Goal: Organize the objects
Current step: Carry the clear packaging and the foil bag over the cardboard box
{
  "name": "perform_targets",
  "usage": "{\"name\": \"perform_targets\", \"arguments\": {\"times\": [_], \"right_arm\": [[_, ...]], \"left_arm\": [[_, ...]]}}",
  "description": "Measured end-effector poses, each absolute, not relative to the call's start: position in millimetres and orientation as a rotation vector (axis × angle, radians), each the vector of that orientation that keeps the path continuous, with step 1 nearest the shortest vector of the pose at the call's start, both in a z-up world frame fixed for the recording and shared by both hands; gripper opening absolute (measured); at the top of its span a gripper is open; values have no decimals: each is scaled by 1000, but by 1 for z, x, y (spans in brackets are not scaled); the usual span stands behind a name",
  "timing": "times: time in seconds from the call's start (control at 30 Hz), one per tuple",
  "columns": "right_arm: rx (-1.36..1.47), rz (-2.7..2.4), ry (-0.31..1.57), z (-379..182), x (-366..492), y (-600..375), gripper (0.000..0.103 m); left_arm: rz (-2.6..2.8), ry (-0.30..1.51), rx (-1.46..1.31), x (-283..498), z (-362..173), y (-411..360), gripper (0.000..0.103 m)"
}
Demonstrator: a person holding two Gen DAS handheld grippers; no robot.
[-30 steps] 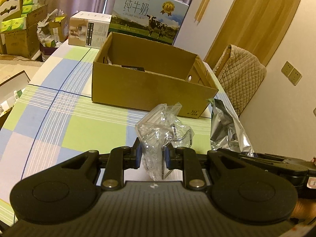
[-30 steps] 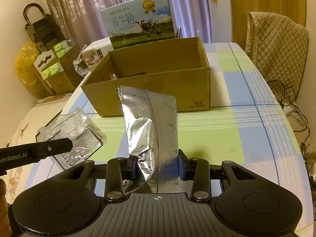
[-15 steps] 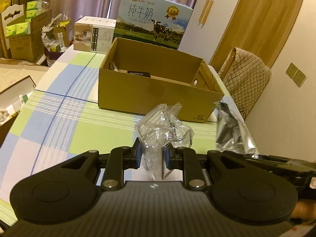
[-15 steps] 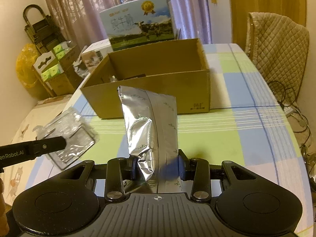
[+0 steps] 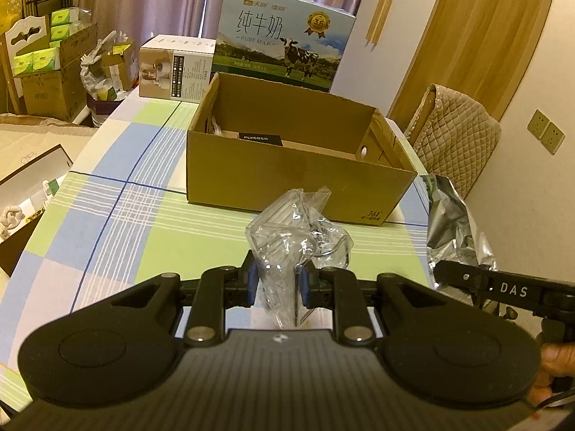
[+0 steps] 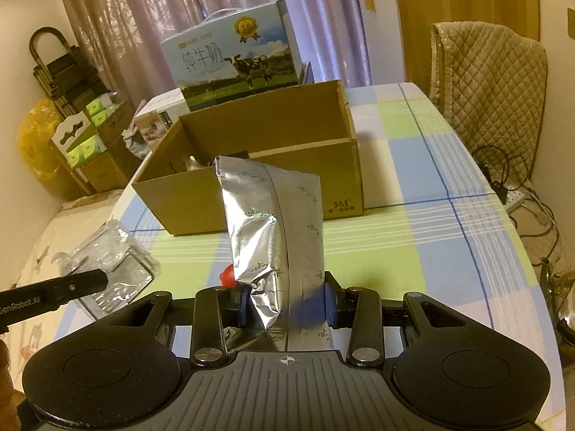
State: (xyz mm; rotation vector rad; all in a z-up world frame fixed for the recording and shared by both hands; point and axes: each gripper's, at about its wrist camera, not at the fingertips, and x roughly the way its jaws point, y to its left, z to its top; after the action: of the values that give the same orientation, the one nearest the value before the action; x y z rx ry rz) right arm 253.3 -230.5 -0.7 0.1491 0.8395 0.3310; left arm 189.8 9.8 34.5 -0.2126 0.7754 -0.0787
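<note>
**Two grippers hold packaging in front of an open cardboard box**

A table [image 5: 118,215] covered with a cloth checked in green, blue and white fills most of both views. On it stands an open cardboard box [image 5: 287,183], brown, with "361°" printed at a lower corner of its near wall. Inside it, a black item lettered "FLYCO" lies against the far wall, and something pale shows in the left corner. Behind the cardboard box stands a milk carton [image 5: 284,43] with a cow and green meadow on its face, and to the left of that a white box [image 5: 172,72] with printed panels. A chair [image 6: 492,82] draped in a quilted beige cover stands at the table's right side.

The right gripper [image 6: 285,301] is clamped on the lower end of a silver foil pouch [image 6: 276,222], which stands upright between the fingers, its top edge overlapping the cardboard box's near wall in this view. A small red thing shows just beside the pouch's lower left edge; what it is cannot be told.

The left gripper [image 5: 278,283] is closed on a crumpled clear plastic package [image 5: 298,237], held above the cloth, short of the cardboard box. In the right wrist view the same package sits at the far left, off the table's left edge.
</note>
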Motion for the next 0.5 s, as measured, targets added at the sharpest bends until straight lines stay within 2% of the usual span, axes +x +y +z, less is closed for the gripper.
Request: {"name": "perform_targets", "arguments": {"times": [0.5], "right_arm": [[127, 343, 853, -6, 259, -226, 35]], "left_arm": [[-74, 776, -210, 193, 35, 12, 18]]}}
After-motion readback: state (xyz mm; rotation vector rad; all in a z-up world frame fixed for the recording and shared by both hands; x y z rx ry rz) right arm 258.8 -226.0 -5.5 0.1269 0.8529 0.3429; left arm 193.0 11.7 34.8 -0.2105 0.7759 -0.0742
